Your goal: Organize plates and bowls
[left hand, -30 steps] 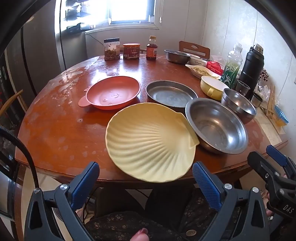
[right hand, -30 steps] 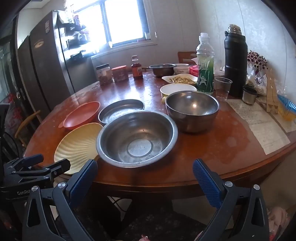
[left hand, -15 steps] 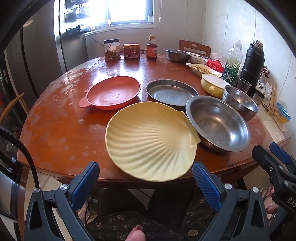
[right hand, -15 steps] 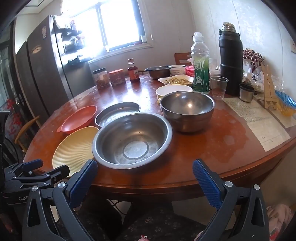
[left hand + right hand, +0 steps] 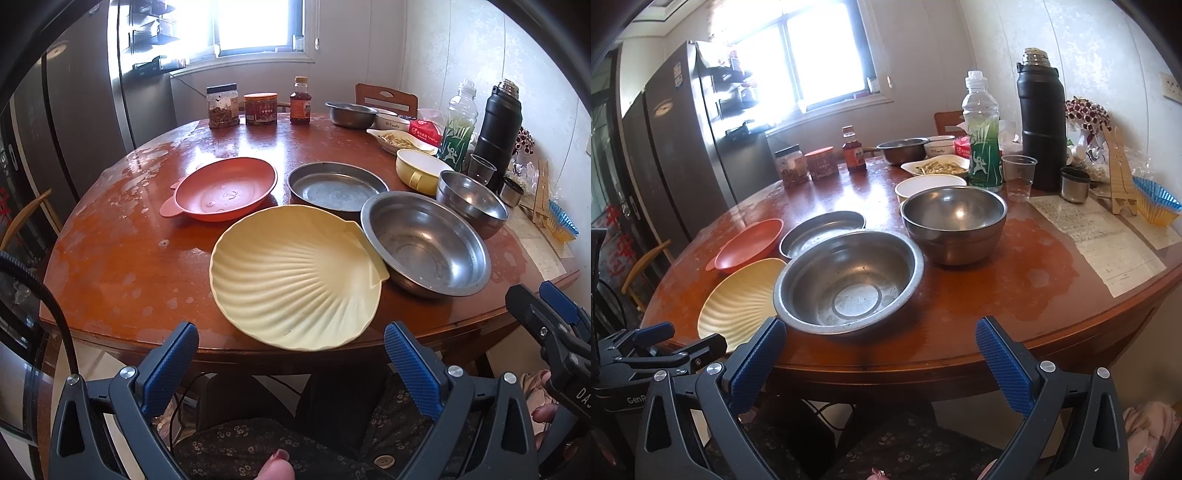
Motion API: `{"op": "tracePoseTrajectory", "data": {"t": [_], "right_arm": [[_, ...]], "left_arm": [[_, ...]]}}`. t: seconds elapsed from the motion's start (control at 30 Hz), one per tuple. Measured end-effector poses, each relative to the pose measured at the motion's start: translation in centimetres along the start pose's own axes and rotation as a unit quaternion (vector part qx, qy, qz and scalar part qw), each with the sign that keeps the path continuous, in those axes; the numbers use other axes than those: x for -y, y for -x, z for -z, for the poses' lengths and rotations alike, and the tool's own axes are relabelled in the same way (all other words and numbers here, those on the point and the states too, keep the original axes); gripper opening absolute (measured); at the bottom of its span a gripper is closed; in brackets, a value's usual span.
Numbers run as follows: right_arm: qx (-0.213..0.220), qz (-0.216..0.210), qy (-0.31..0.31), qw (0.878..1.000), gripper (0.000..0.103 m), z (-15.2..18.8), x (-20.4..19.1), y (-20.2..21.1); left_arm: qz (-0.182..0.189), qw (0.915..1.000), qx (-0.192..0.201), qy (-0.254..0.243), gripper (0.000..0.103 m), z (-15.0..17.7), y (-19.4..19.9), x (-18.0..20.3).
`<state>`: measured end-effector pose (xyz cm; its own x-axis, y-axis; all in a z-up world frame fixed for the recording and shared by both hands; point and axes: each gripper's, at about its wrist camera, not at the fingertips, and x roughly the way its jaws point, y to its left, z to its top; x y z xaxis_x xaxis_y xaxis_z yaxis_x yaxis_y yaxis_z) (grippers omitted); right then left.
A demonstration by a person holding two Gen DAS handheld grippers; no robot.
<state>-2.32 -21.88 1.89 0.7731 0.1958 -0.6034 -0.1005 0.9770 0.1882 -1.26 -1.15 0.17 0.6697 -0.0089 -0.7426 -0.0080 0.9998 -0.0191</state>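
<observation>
- The shell-shaped yellow plate (image 5: 295, 277) is seen at the near edge of the round table (image 5: 110, 258), its rim overhanging slightly, so an edge grasp is judged easy.
- The wide steel bowl (image 5: 849, 282) is touched by it; the orange plate (image 5: 225, 188), steel pan (image 5: 334, 184) and deep steel bowl (image 5: 955, 221) are spread behind.
- The left gripper (image 5: 291, 354) and right gripper (image 5: 881, 349) are held apart, empty, short of the table.

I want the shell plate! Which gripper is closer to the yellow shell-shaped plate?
Left. The left gripper is open right before the yellow shell-shaped plate; the right gripper, also open, faces the wide steel bowl beside it.
</observation>
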Motion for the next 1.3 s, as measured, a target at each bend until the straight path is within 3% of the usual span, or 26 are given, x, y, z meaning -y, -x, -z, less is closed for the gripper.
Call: {"op": "tracePoseTrajectory", "data": {"t": [1.3], "right_arm": [[-0.014, 0.004, 0.019, 1.000, 0.103, 0.29, -0.66, -0.07]], "left_arm": [[-0.001, 1.0000, 0.000, 0.008, 0.102, 0.30, -0.03, -0.53]]}}
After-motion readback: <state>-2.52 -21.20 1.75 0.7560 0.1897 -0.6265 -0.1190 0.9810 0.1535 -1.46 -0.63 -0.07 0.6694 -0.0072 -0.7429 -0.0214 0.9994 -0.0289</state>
